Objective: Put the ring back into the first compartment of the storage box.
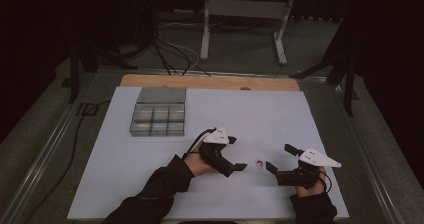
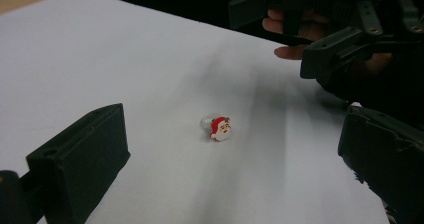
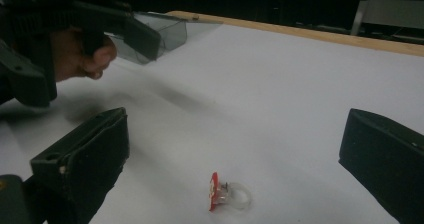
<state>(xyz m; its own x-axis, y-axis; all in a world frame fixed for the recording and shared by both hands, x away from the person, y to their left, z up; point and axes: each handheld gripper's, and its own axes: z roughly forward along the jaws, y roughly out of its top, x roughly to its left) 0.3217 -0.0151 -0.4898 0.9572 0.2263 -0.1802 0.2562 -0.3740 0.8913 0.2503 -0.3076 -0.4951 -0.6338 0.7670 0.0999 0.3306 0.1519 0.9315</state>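
A small ring with a red and white Santa face (image 1: 259, 164) lies on the white sheet, between my two grippers. In the left gripper view the Santa ring (image 2: 220, 128) faces the camera just past the wide-apart black jaws of my left gripper (image 2: 235, 139), which is open. In the right gripper view the ring (image 3: 225, 194) shows edge-on with its clear band, low between the spread jaws of my right gripper (image 3: 235, 144), also open. From above, the left gripper (image 1: 236, 154) and right gripper (image 1: 281, 157) point at each other, and neither touches the ring.
A grey plastic box with several compartments (image 1: 157, 116) stands open at the back left of the white sheet (image 1: 260, 114); the box (image 3: 165, 34) sits behind the left hand. The table's wooden edge (image 1: 210, 81) runs along the far side. Cables and a metal stand are on the floor beyond.
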